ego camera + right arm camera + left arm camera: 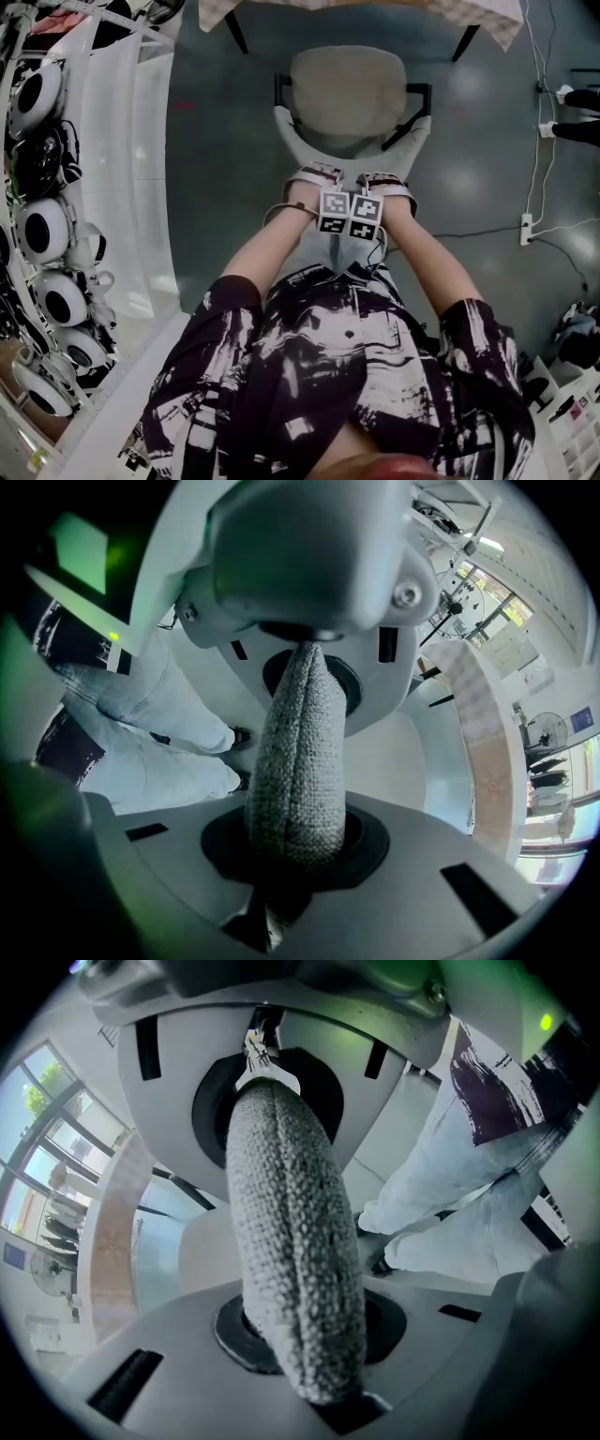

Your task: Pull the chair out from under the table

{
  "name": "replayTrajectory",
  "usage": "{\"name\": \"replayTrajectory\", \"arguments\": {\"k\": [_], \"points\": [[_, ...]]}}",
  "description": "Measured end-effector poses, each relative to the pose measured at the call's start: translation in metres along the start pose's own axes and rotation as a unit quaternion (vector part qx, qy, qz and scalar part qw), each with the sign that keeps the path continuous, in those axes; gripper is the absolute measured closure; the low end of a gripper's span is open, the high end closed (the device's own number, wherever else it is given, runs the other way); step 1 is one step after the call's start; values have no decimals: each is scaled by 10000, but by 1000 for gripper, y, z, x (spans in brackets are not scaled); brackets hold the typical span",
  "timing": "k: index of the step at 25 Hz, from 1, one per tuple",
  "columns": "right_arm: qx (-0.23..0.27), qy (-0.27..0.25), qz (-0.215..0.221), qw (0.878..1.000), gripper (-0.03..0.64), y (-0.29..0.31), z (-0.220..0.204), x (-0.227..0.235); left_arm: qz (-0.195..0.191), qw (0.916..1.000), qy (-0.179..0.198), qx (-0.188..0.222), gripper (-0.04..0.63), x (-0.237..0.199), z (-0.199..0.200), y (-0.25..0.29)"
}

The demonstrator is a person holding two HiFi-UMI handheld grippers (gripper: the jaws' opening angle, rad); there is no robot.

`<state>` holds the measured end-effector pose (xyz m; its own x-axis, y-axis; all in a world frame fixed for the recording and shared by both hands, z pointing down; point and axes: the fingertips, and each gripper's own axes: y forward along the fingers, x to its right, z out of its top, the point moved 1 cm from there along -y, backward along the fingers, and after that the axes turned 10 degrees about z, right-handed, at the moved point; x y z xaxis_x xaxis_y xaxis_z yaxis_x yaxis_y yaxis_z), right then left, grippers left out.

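The chair (347,89) has a beige seat and a grey woven backrest (298,141); it stands just in front of the table (469,14). Both grippers sit side by side on the backrest's top edge, close to my body. In the left gripper view the woven edge (291,1269) runs between the two jaws, and the left gripper (286,1222) is shut on it. In the right gripper view the right gripper (300,761) clamps the same woven edge (295,780). In the head view the left gripper (314,180) and right gripper (386,185) show mostly as their marker cubes; the jaws are hidden.
The table's dark legs (234,33) stand on either side of the chair at the top. A white shelf with several round white devices (42,230) runs along the left. A power strip (527,228) and cables lie on the grey floor at the right.
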<state>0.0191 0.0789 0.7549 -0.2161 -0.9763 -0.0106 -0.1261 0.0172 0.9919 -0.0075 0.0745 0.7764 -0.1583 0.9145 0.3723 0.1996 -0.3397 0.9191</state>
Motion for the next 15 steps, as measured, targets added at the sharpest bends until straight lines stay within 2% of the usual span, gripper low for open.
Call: {"name": "replayTrajectory", "arguments": {"k": [8,12,15], "points": [[7,-298,-501,9983,534,-4,-4,-1,30,9995,-290,130,505,-2,0,-7],[321,-277,-571,9975,511,-23,-10,-5,85,9967,-741,311,469,-10,-9,-34],[668,-180,-599,9958,491,-51,-15,-8,275,9921,-1126,472,457,-17,-20,-66]]}}
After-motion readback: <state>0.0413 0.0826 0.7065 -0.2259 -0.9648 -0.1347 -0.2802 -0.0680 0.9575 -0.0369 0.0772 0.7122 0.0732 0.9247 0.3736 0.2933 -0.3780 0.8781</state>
